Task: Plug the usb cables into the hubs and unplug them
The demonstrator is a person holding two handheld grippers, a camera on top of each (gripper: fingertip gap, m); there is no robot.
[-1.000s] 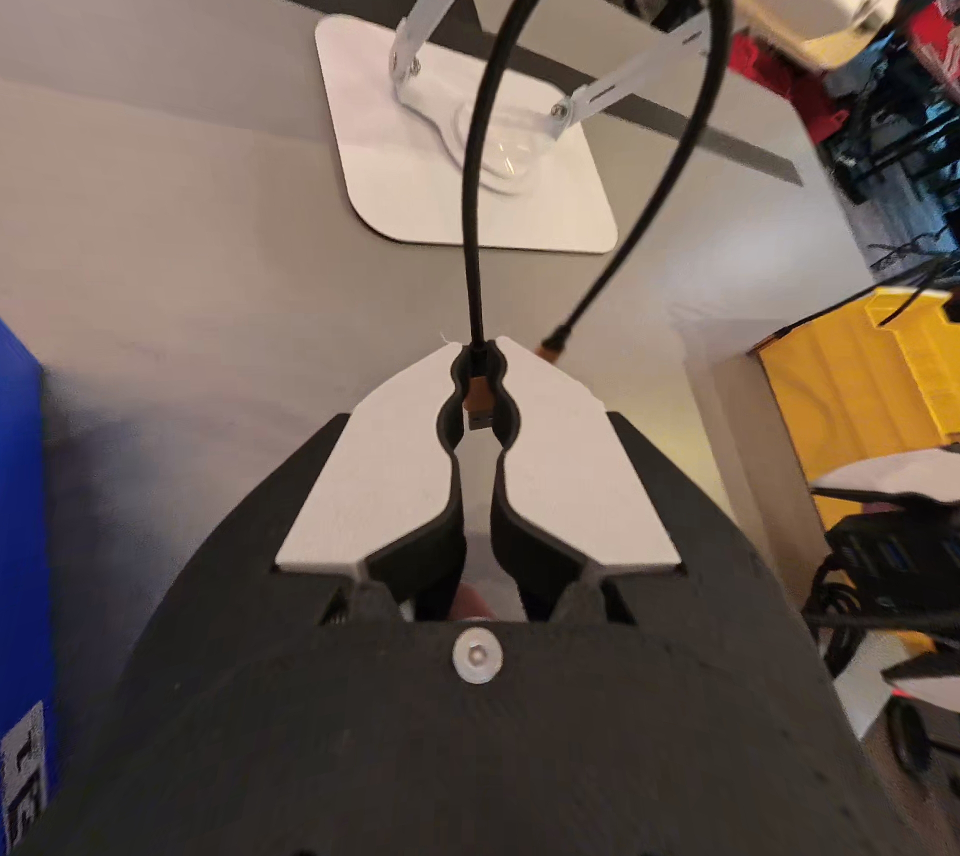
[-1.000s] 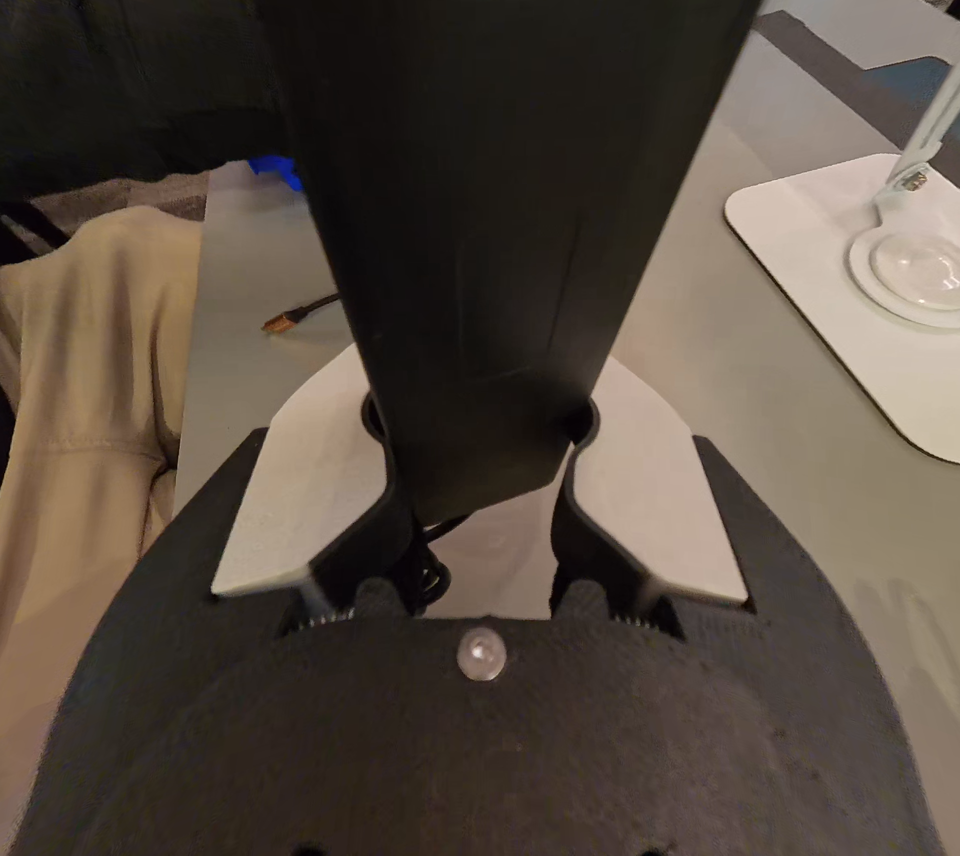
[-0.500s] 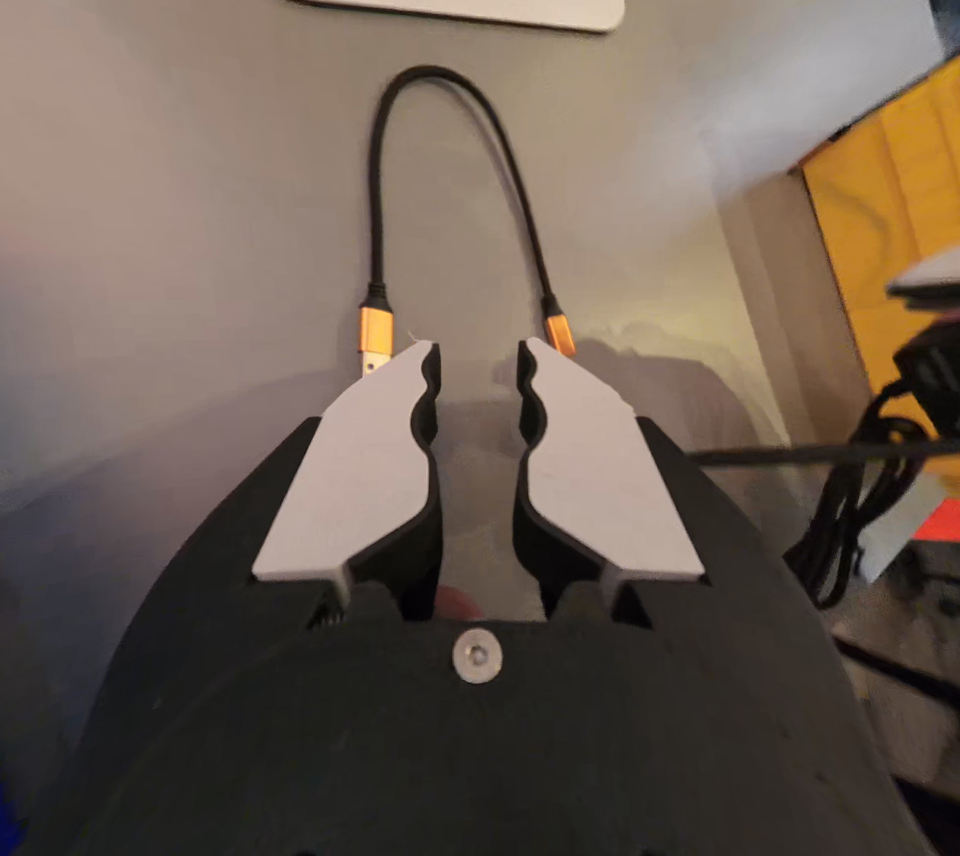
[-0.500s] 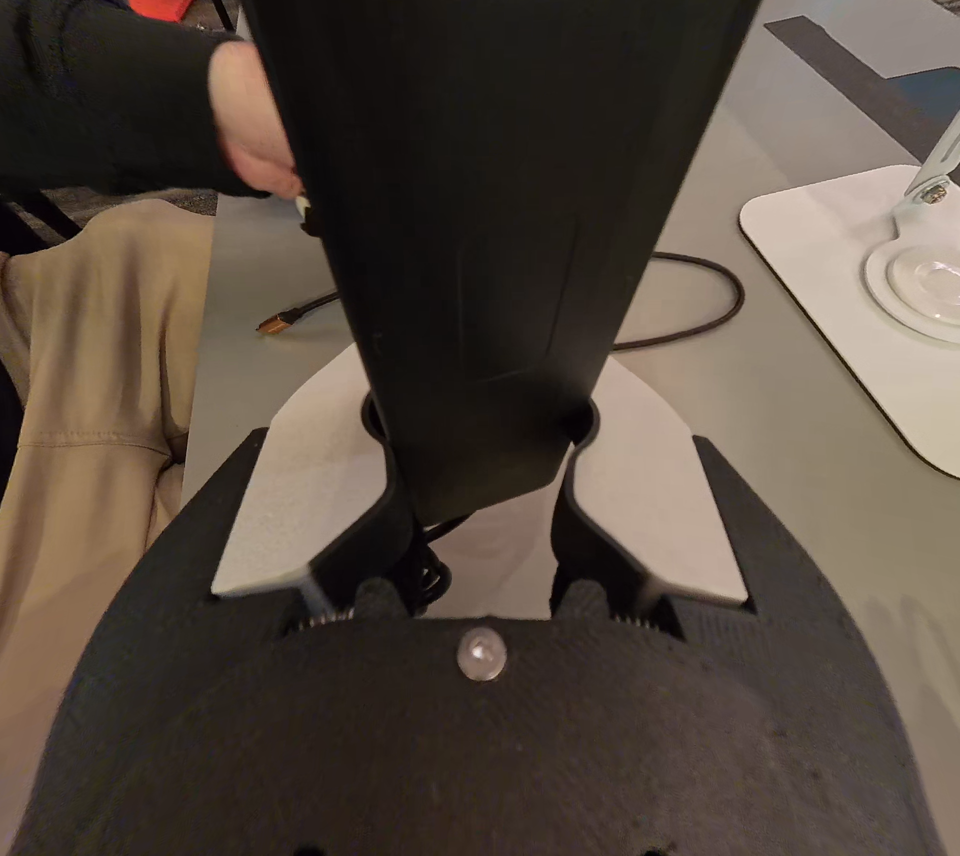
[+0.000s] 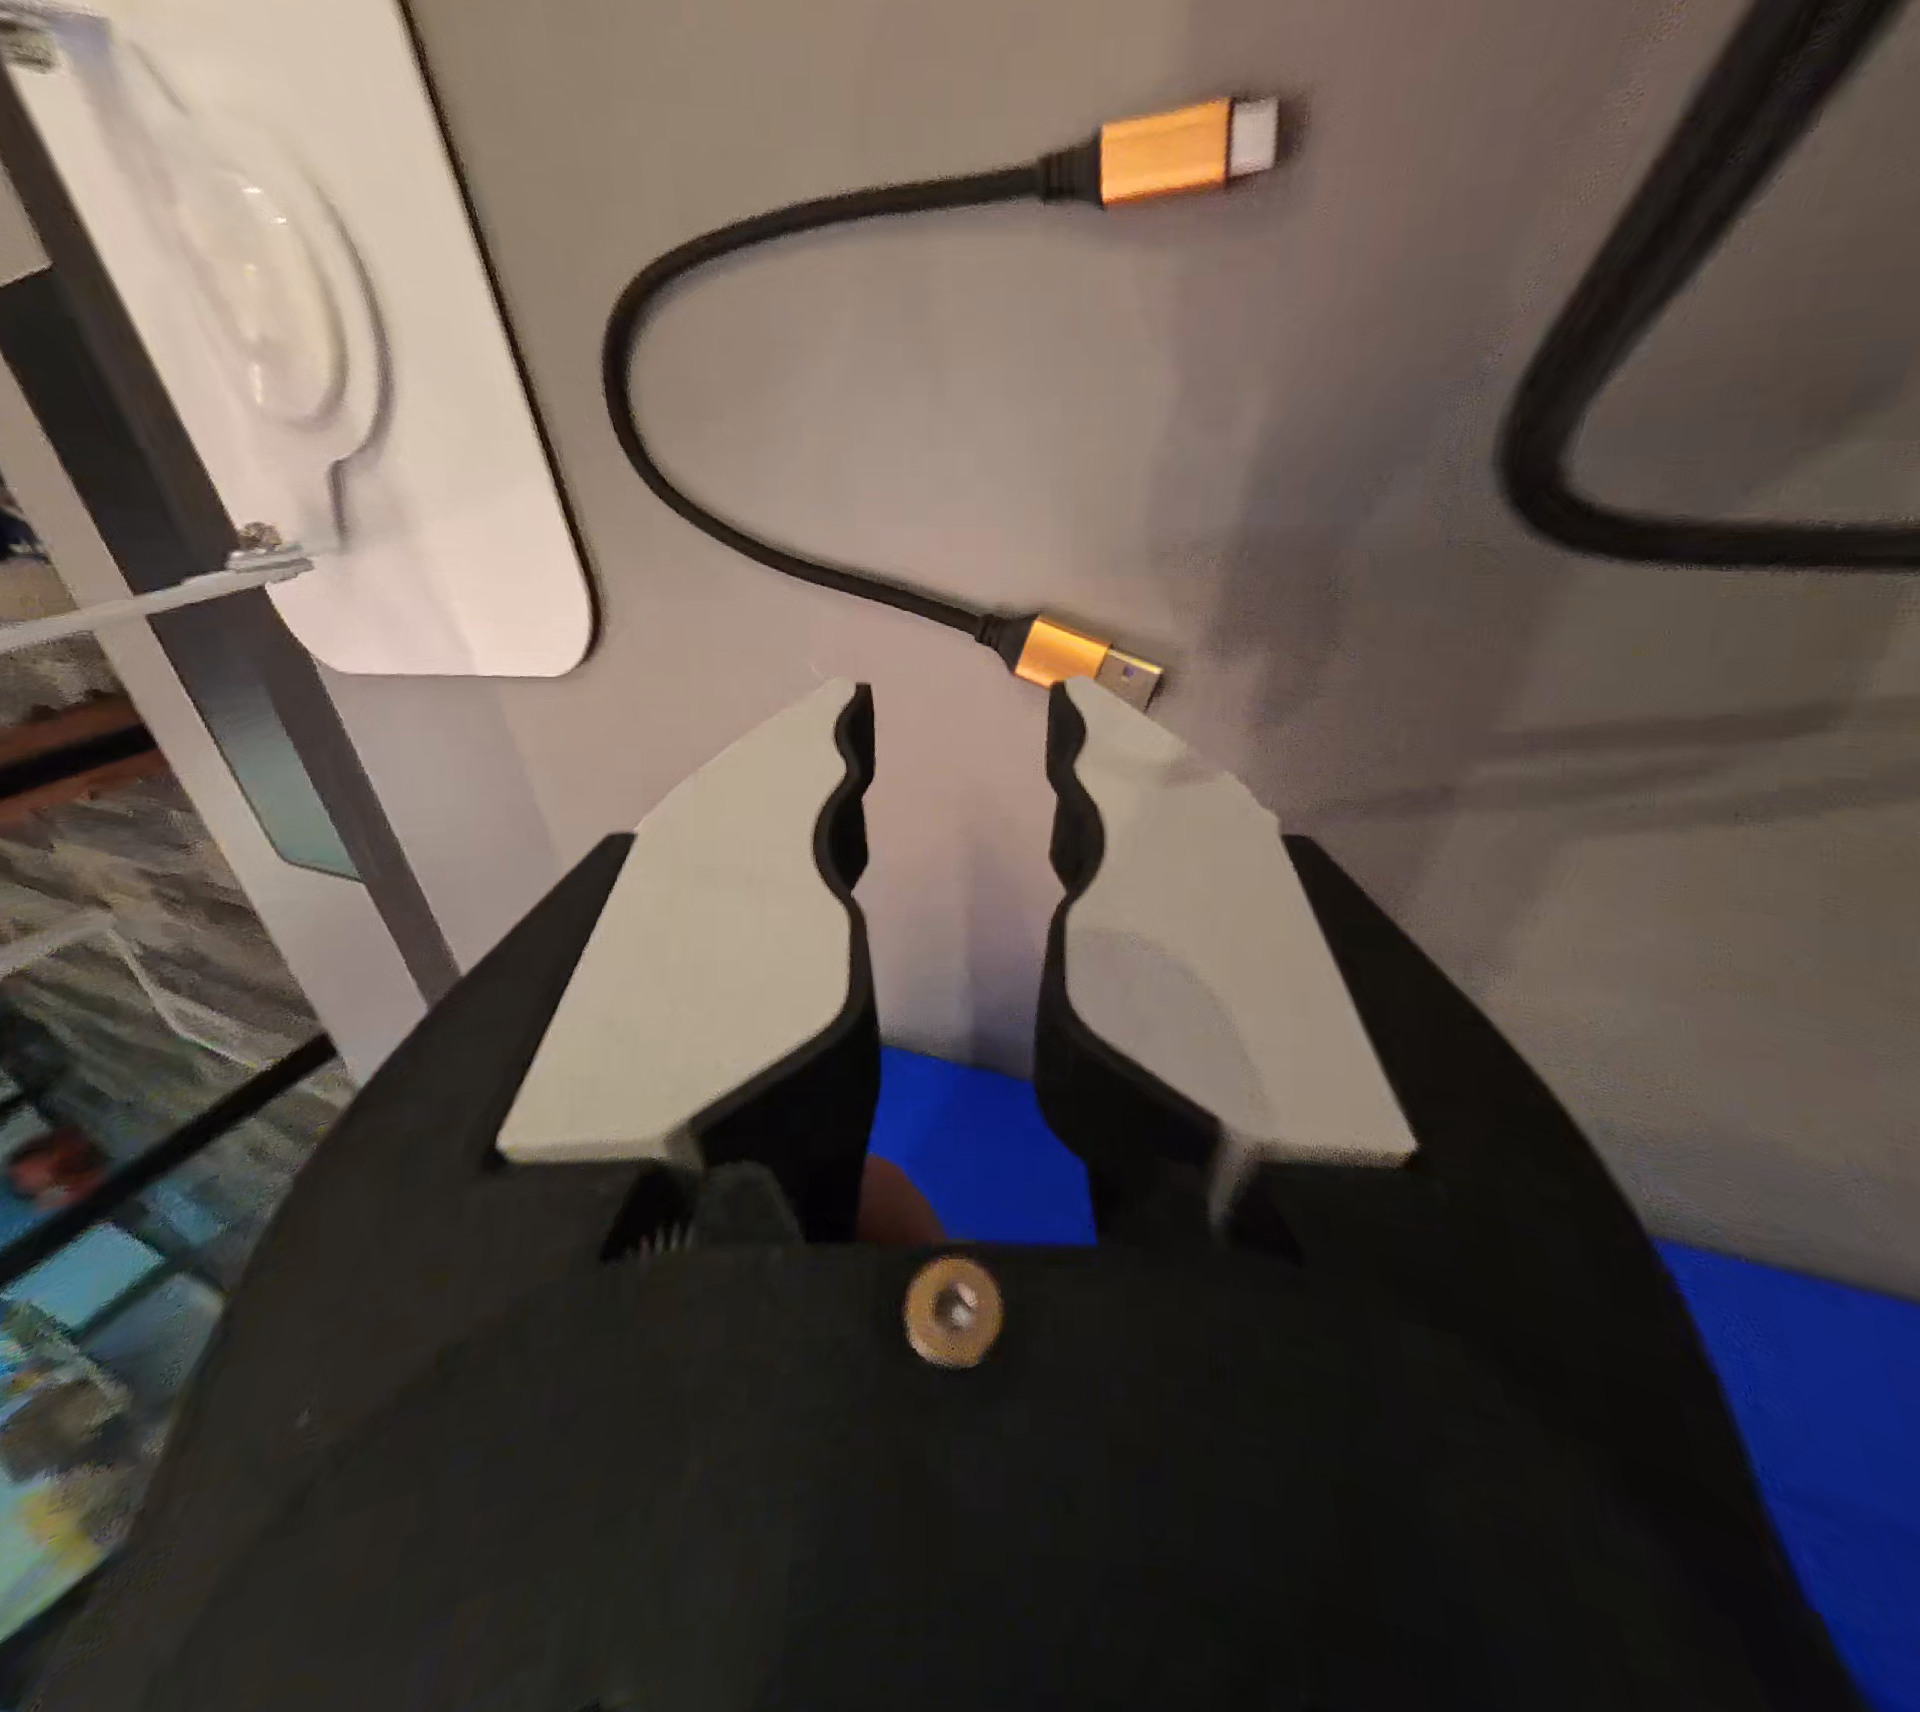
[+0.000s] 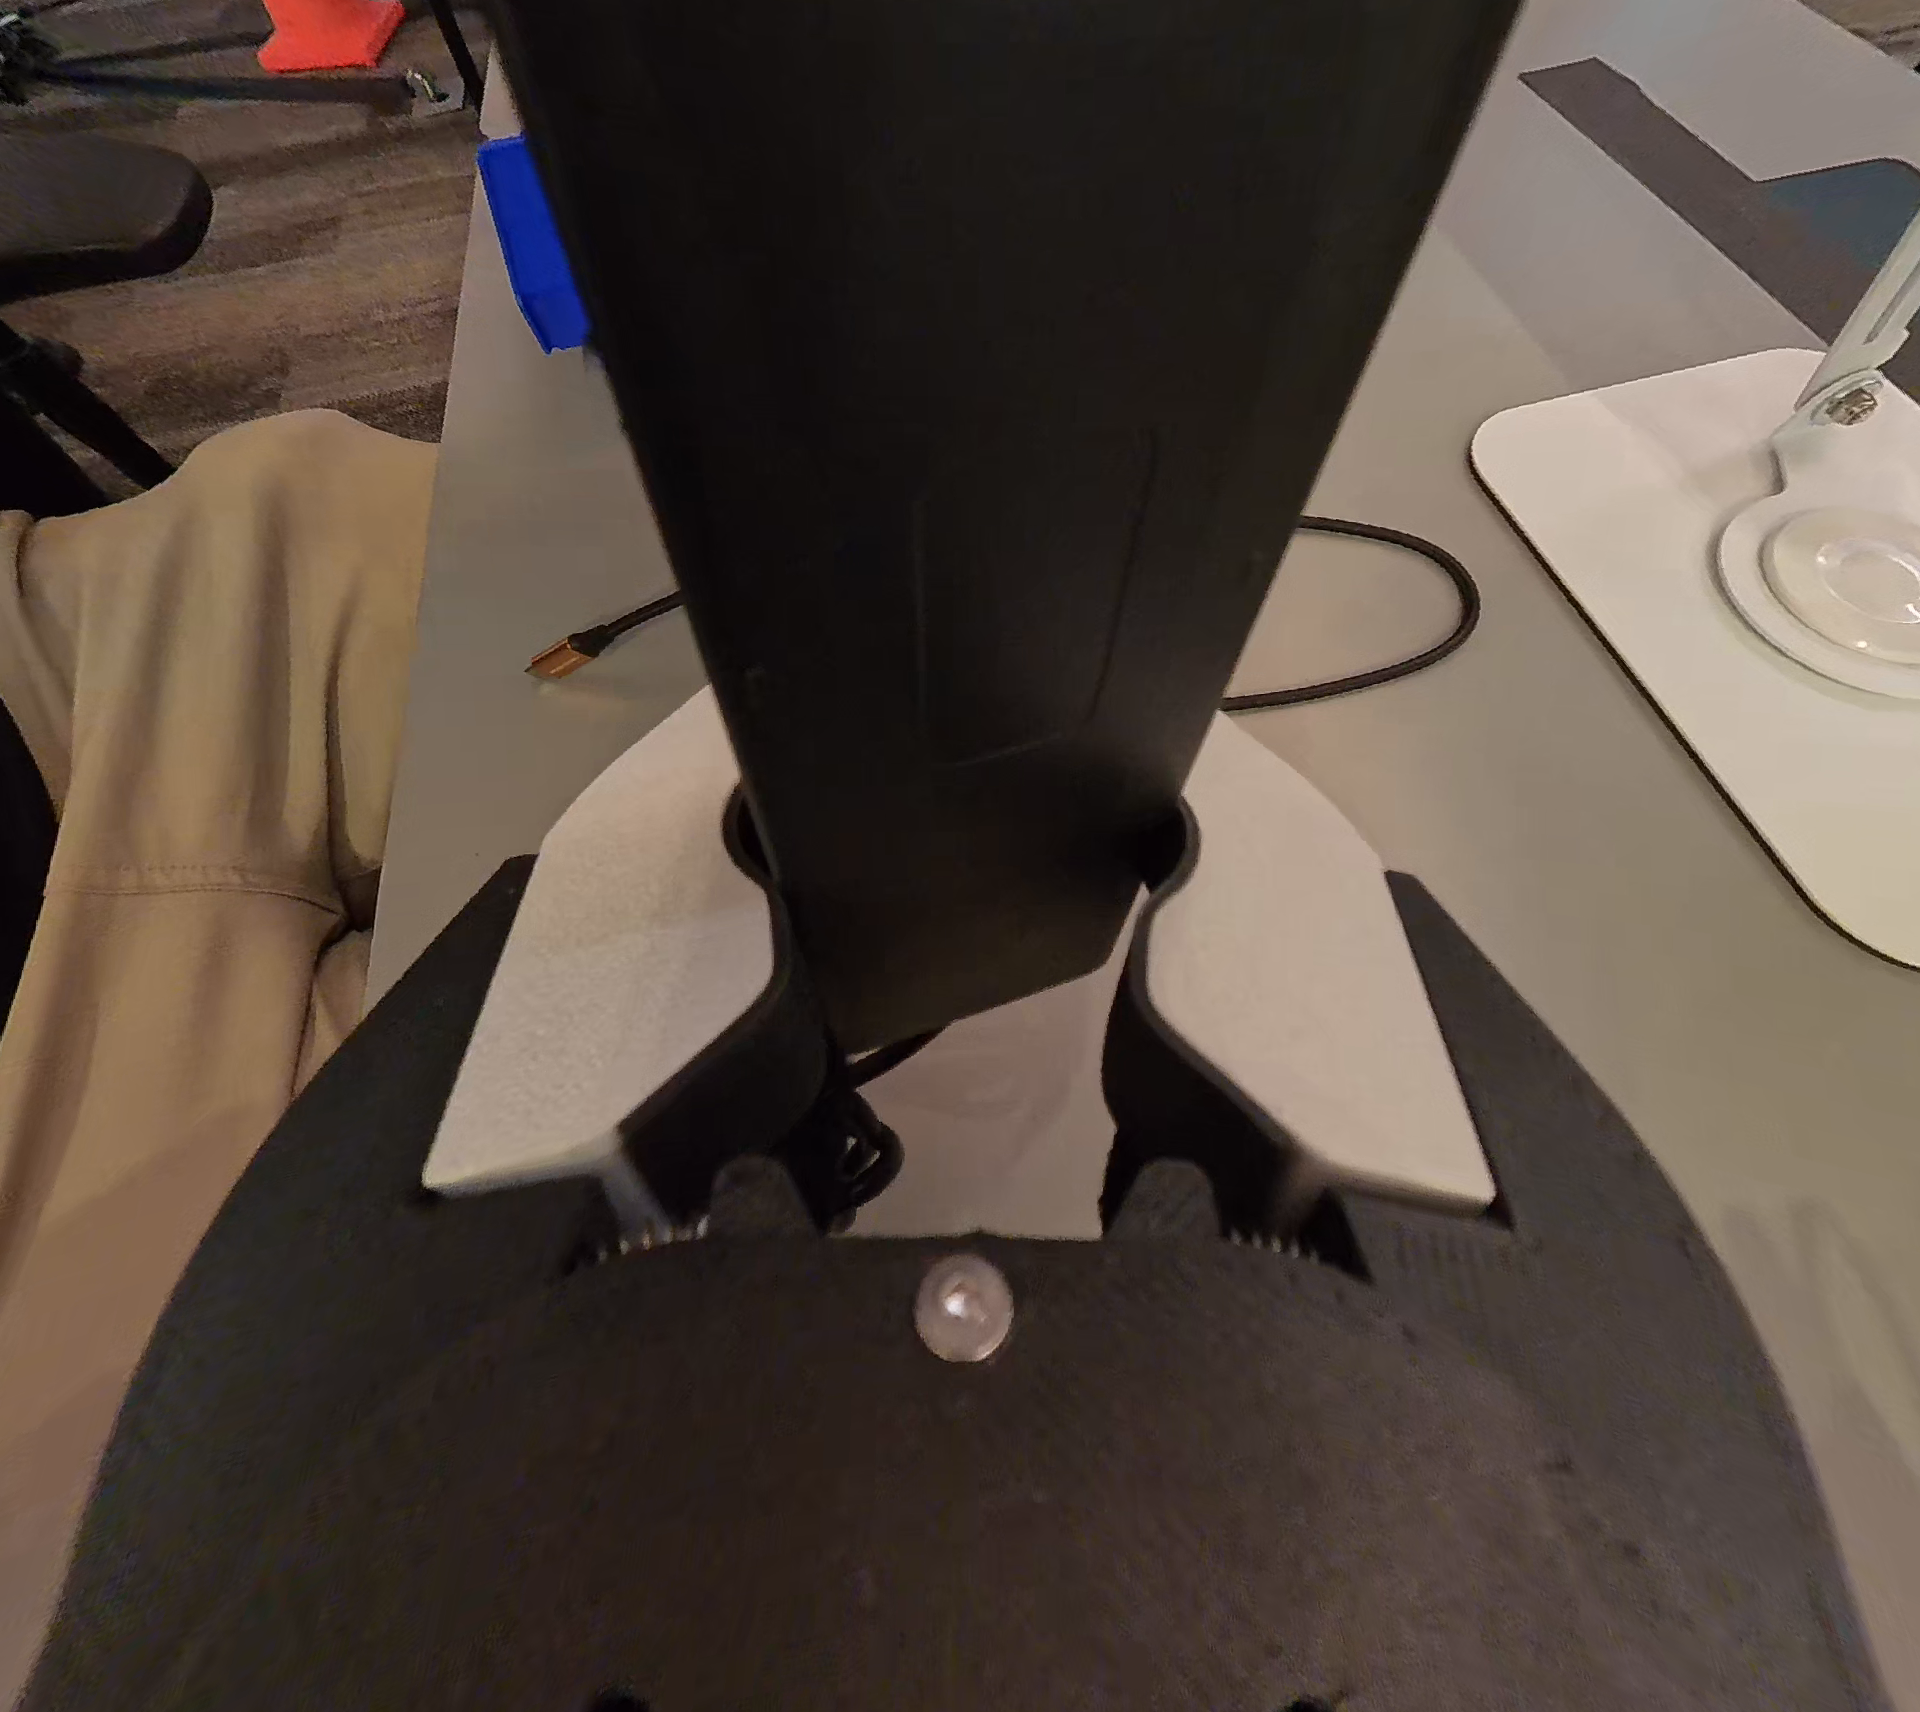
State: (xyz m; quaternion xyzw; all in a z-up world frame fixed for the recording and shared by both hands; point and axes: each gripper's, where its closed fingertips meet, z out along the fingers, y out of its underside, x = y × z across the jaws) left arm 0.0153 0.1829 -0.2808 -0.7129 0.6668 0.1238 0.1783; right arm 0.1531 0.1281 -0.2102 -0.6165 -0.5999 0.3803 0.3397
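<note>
A short black USB cable (image 5: 665,436) with orange plugs lies loose on the grey table. One plug (image 5: 1086,654) is just beyond my left gripper's right fingertip, the other (image 5: 1179,150) farther off. My left gripper (image 5: 958,701) is open and empty above the table. My right gripper (image 6: 961,831) is shut on a large black hub (image 6: 987,312) that stands up between its fingers and fills the view. The cable shows behind the hub in the right wrist view (image 6: 1444,634), one orange plug (image 6: 566,686) at the left.
A white lamp base (image 5: 416,260) lies on the table left of the cable, also in the right wrist view (image 6: 1662,582). A thicker black cable (image 5: 1621,374) loops at the right. A blue box (image 5: 1787,1413) is under my left gripper. Beige cloth (image 6: 187,779) hangs at the table's left edge. The left gripper's tips are roughly 15 cm from the right gripper's. My left gripper is the nearer one to the plug (image 5: 1086,654): about 4 cm, against 20 cm.
My left gripper opened and let go of the cable's orange plug. The cable dropped flat onto the table. The left gripper then swung round over it. The right gripper kept holding the hub.
</note>
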